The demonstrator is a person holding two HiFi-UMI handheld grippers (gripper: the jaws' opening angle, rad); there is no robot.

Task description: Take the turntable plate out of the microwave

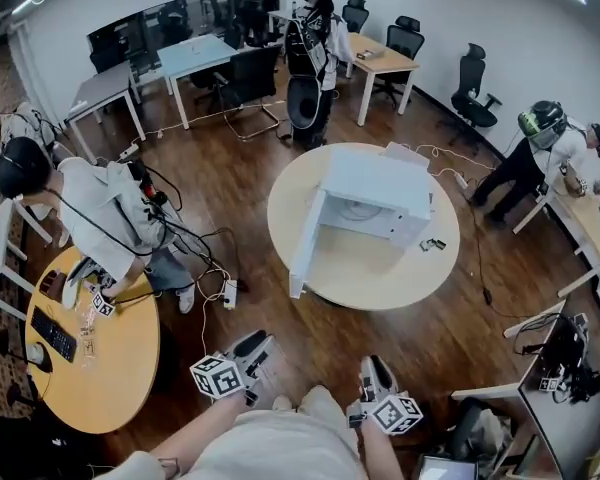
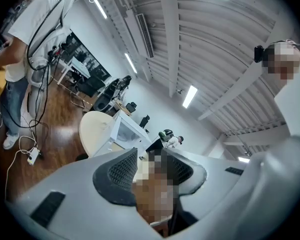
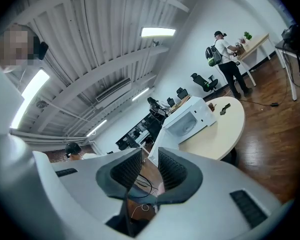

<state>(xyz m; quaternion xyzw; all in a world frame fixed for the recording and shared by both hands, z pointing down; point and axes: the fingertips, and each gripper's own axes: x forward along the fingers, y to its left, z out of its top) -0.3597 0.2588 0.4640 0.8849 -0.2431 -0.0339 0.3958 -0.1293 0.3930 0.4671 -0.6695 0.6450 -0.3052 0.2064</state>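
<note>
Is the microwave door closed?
No, the door of the microwave stands wide open, and the turntable plate shows inside.

Microwave (image 1: 380, 190) sits on the round table (image 1: 370, 273) mid-room, its door (image 1: 306, 238) open to the left, turntable plate (image 1: 361, 209) inside. Second table (image 1: 125, 368) is lower left, keyboard (image 1: 54, 334) on it.

head view: overhead, steeply down, far above round cream table (image 1: 370, 273) | left gripper view: low, rolled, facing table from afar | right gripper view: likewise, opposite roll | shared: table, white box-shaped microwave (image 1: 380, 190)
</note>
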